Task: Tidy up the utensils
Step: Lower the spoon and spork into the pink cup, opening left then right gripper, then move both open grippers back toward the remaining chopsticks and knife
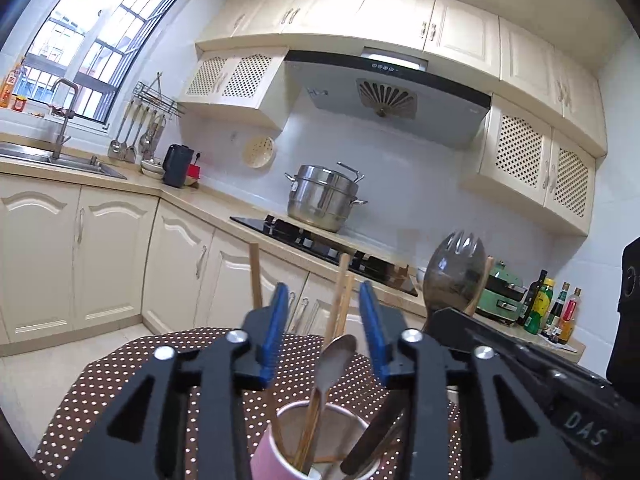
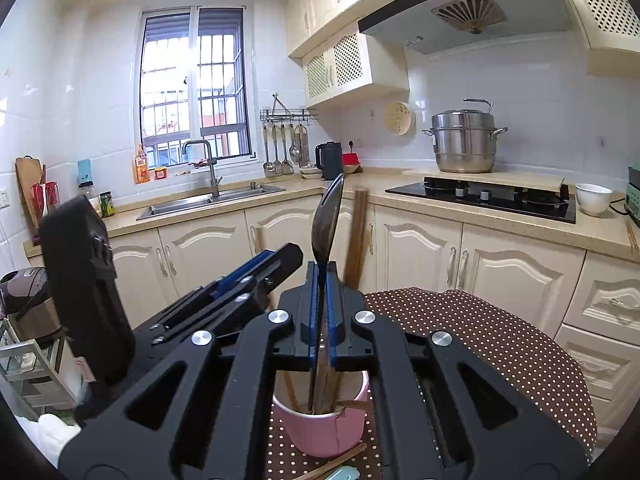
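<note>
Pink cup of utensils on the dotted tablecloth, a gripper on each side.

The pink cup [image 2: 326, 426], white inside, stands on the near part of the brown white-dotted tablecloth [image 2: 500, 344] and holds wooden chopsticks [image 1: 340, 300] and a steel spoon [image 1: 334, 360]. The right gripper [image 2: 322, 280] is clamped on the handle of a dark spork [image 2: 329, 220] standing upright in the cup. The left gripper [image 1: 324, 300] has its jaws parted around the chopsticks, pads not touching.

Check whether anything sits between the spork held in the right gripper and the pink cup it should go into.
Nothing visible blocks it. The right gripper is shut on the spork, whose handle already reaches down into the pink cup. Chopsticks and a spoon share the cup. The left gripper stands open beside it.
</note>
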Motion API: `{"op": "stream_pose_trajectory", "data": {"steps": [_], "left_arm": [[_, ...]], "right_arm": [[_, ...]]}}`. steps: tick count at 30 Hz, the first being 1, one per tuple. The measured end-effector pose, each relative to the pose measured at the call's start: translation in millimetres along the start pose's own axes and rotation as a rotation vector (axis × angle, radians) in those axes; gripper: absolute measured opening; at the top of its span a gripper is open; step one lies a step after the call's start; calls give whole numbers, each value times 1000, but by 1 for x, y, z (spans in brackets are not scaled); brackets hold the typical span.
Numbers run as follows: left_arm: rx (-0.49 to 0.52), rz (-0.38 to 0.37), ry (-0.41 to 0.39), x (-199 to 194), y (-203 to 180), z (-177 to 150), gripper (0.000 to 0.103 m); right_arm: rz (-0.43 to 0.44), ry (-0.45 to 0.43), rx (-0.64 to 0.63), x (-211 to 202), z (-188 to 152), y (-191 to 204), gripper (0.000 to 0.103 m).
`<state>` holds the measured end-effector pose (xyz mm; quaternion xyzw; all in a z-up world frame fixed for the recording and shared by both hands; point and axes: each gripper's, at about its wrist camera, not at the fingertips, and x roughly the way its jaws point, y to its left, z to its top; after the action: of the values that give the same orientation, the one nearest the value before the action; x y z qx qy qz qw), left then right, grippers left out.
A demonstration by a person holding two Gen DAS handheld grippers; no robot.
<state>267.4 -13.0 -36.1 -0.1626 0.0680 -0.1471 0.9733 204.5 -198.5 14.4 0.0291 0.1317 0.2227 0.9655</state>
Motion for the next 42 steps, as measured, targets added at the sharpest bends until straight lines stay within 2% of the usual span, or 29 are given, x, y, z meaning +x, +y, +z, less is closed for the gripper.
{"op": "stream_pose_trajectory", "data": {"steps": [14,29,30,31,35,37,42], "left_arm": [[132,184,96,-24,-10,11,54],[185,257,158,-43,-13,21,65],[193,275,159,-45,-13,22,65],[199,285,158,-47,-13,22,65],[198,299,162,-57,-10,28,65],[193,300,163,-62,-10,31,66],[205,307,150,-75,-14,37,70]], "right_arm": [[-30,9,-11,-2,-1,5,5],[-48,34,-21,-5,0,14,6],[-50,34,-21,-6,0,15,8],[-54,33,-19,-6,1,16,16],[-71,17,-5,-12,2,14,33],[-71,8,2,-16,2,14,46],[-74,-8,-9,-27,7,20,46]]}}
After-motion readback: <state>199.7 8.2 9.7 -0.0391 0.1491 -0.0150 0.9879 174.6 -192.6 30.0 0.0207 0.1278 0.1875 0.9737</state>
